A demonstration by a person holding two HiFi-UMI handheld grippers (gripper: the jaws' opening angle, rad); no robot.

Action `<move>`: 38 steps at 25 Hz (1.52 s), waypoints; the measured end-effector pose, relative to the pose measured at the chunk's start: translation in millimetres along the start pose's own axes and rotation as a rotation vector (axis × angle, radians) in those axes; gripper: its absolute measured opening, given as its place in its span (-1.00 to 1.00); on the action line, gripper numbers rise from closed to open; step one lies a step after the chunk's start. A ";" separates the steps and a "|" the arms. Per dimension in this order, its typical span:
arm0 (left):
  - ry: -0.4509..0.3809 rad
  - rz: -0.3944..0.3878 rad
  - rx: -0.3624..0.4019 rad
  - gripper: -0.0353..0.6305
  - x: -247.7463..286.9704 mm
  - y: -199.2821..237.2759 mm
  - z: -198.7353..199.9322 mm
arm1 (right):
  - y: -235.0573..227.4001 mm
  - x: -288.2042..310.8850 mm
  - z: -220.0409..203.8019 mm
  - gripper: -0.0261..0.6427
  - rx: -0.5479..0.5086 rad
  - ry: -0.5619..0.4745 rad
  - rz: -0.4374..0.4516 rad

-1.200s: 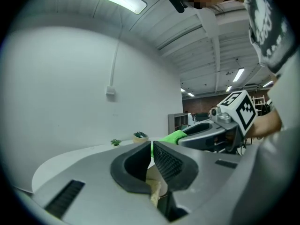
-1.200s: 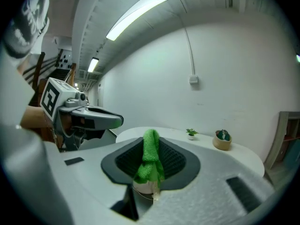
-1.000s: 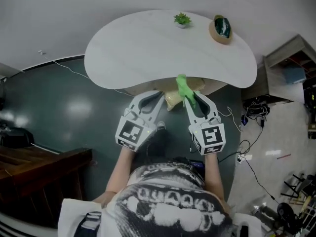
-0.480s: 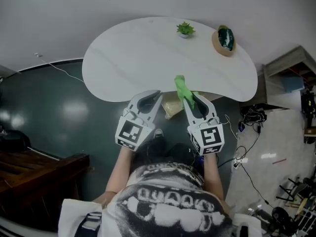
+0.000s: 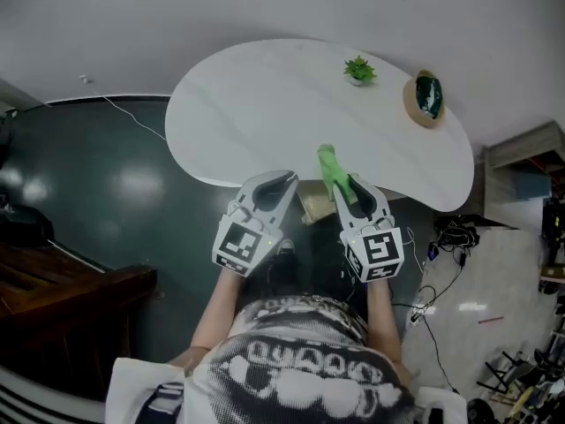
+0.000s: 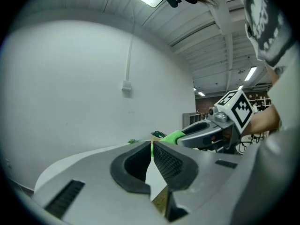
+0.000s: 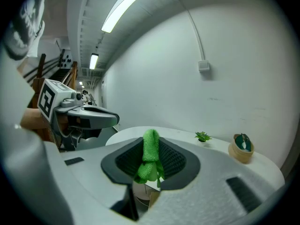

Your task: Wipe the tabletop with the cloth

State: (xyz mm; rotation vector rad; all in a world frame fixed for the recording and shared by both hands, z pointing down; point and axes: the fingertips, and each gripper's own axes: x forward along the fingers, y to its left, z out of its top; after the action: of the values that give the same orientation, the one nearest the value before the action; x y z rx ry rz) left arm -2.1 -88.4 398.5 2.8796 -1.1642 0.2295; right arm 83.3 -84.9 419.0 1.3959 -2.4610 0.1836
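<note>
A green cloth [image 5: 332, 170] is pinched in my right gripper [image 5: 346, 184], sticking out past the jaw tips over the near edge of the white tabletop [image 5: 265, 104]. In the right gripper view the cloth [image 7: 150, 156] hangs folded between the shut jaws. My left gripper [image 5: 279, 180] is beside it at the table's near edge, shut with nothing between its jaws; its tips [image 6: 152, 146] meet in the left gripper view, where the cloth [image 6: 172, 137] and the right gripper [image 6: 206, 132] show to the right.
A small green plant [image 5: 357, 68] and a tan bowl with a dark green object [image 5: 427, 99] stand at the table's far right. A tan base [image 5: 315, 203] shows under the table's near edge. Dark floor lies left; cables [image 5: 450, 232] and a dark wooden bench [image 5: 62, 299] flank me.
Both grippers have come closer to the table's near edge, and the view has shifted left. The cloth stays held in the right gripper.
</note>
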 end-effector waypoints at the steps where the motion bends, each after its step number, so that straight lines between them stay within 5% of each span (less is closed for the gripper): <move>1: 0.001 0.017 0.000 -0.85 -0.1 6.0 -0.1 | -1.2 8.6 2.0 -0.64 -0.007 -0.002 0.016; 17: 0.071 0.363 0.013 -0.85 31.6 121.9 -5.0 | -21.6 219.0 52.7 -0.64 -0.141 -0.031 0.374; 28: 0.179 0.528 0.029 -0.85 33.7 171.5 -35.0 | 40.9 365.4 47.1 -0.64 -0.114 0.011 0.614; 38: 0.163 0.474 -0.024 -0.85 8.0 212.1 -49.1 | 96.2 448.2 51.9 -0.64 -0.036 0.075 0.628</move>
State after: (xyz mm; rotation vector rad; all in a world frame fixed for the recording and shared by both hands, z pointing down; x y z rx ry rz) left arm -149.6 -242.7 441.9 2.4611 -1.7765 0.4435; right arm -224.4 -413.9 518.9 0.5481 -2.7371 0.3151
